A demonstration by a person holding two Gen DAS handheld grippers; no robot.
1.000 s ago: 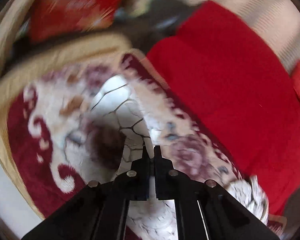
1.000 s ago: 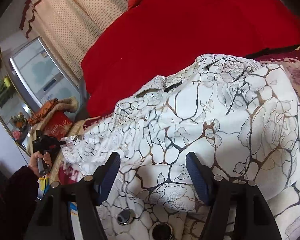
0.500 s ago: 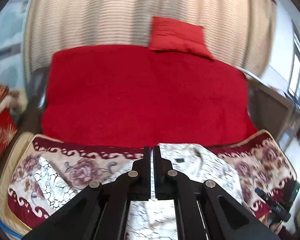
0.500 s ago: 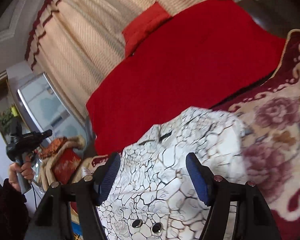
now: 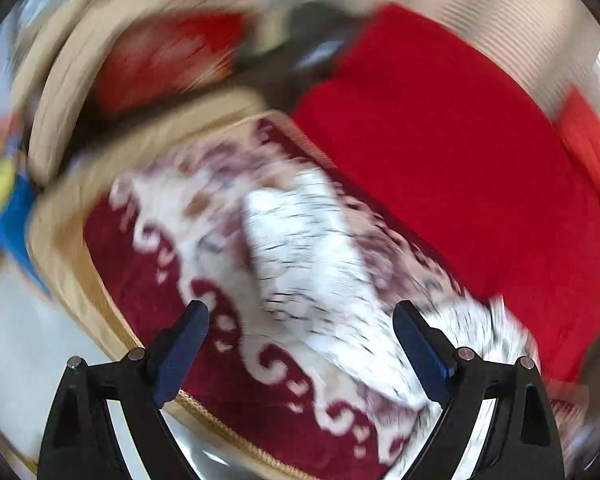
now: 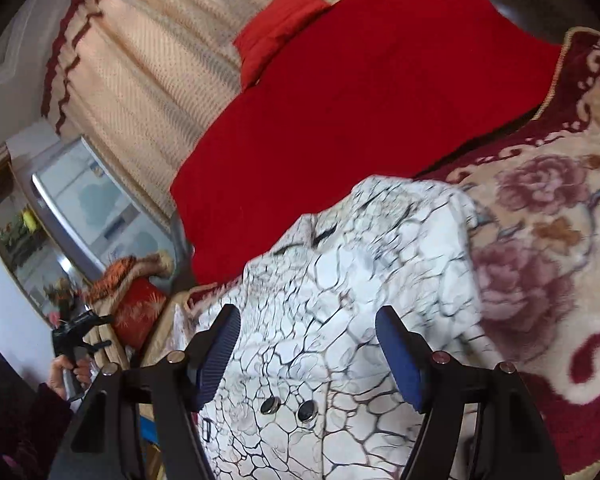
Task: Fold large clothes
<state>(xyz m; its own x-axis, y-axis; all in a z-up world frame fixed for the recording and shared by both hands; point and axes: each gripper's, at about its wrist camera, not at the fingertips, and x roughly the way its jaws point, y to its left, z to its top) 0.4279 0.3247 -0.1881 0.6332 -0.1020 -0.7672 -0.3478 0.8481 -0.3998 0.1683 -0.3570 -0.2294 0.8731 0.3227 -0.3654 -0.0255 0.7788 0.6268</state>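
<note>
The white crackle-print garment [image 6: 340,320] lies on the floral blanket [image 6: 548,216], which sits in front of the red bedspread [image 6: 360,92]; one narrow part, probably a sleeve [image 5: 312,264], trails out across the blanket. The left gripper [image 5: 300,348] has just been opening and now stands spread above that part, nothing between its pads. The right gripper [image 6: 308,356] is likewise spread over the garment's body, gripping nothing. Risk: the loose part may bunch or slide on the plush blanket if pinched off-edge, skewing the fold. The left view is badly smeared, so the garment's edges there cannot be confirmed. Its near hem is cut off in both views.
</note>
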